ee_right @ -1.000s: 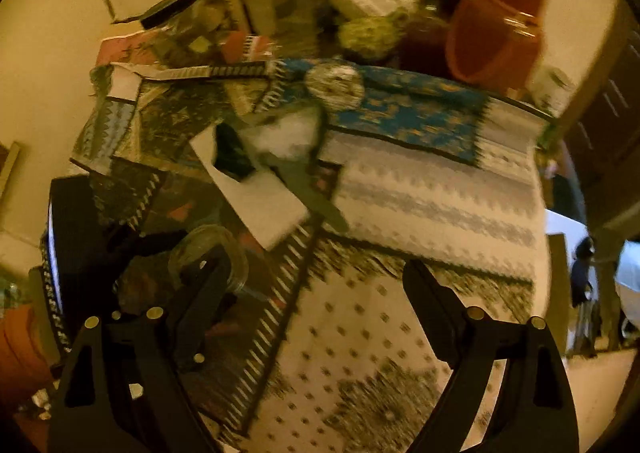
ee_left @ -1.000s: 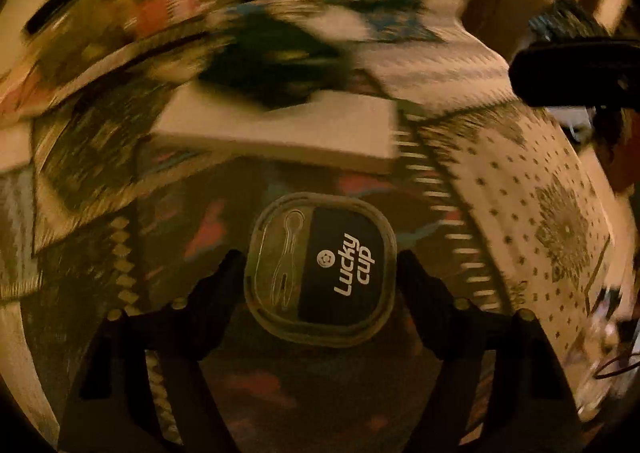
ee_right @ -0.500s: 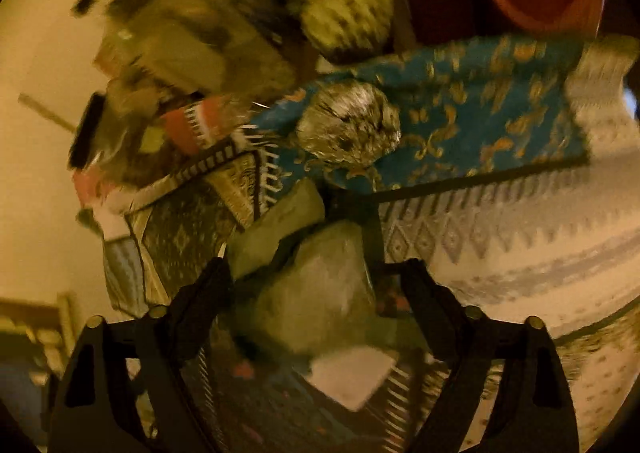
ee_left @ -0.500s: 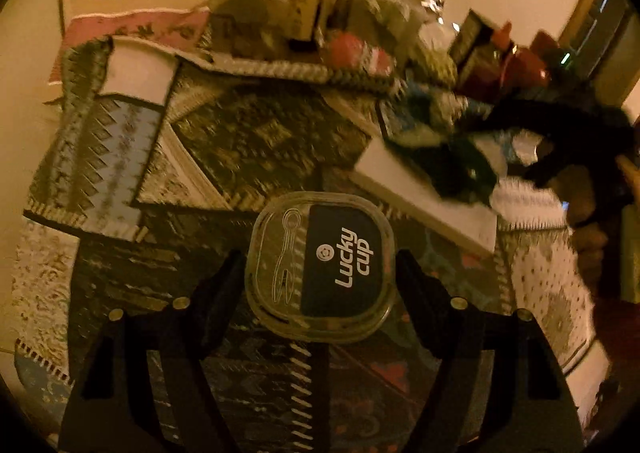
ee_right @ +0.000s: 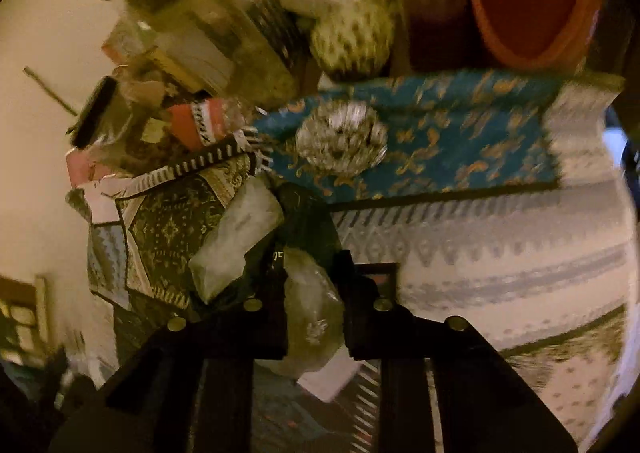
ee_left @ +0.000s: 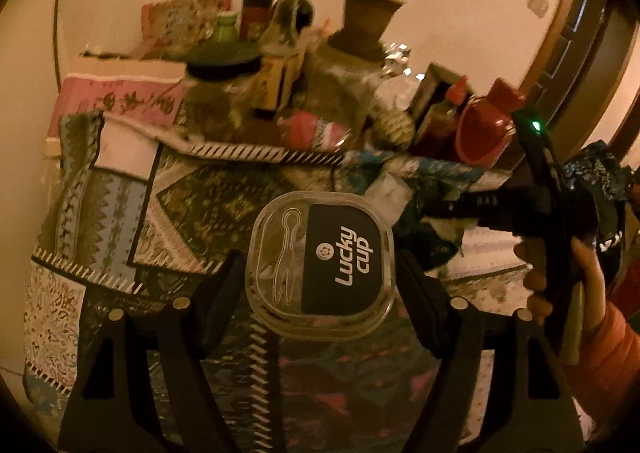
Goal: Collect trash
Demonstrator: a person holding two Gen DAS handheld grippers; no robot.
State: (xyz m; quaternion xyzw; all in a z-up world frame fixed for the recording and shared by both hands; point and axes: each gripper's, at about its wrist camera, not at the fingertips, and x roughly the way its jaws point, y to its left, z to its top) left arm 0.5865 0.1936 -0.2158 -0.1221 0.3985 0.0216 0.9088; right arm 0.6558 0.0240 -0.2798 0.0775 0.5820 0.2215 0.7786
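Crumpled clear-and-green plastic wrapper (ee_right: 312,317) is pinched near the patchwork cloth's (ee_right: 500,253) left by the just-closing right gripper (ee_right: 314,281); a clear square lidded cup (ee_left: 320,265) is clasped by the wide-set left gripper (ee_left: 320,273).

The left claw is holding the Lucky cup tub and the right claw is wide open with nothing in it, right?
Not quite. The left claw does hold the Lucky cup tub, but the right claw has just been closing and is now pinched on a crinkly plastic wrapper. The right wrist view shows it.
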